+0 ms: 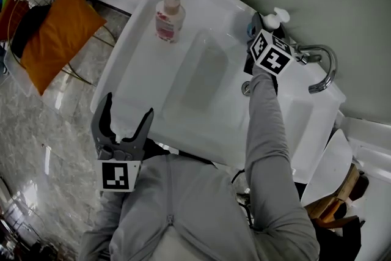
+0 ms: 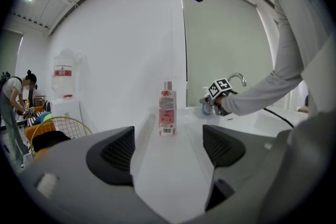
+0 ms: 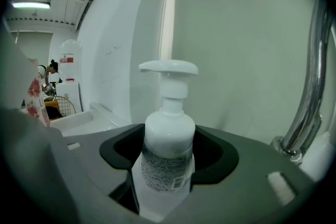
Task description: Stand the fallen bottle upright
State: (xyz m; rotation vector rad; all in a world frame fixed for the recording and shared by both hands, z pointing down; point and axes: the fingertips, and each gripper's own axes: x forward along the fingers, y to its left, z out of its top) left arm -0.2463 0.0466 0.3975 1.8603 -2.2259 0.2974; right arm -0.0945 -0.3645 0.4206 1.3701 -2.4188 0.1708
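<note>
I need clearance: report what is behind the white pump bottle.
Behind the white plastic pump bottle only the pale green wall shows. The fingers of the right gripper, closed on it, hide its base.

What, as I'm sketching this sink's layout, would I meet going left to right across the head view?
orange cushion → left gripper, open → pink-labelled bottle, upright → sink basin → pump bottle → faucet
</note>
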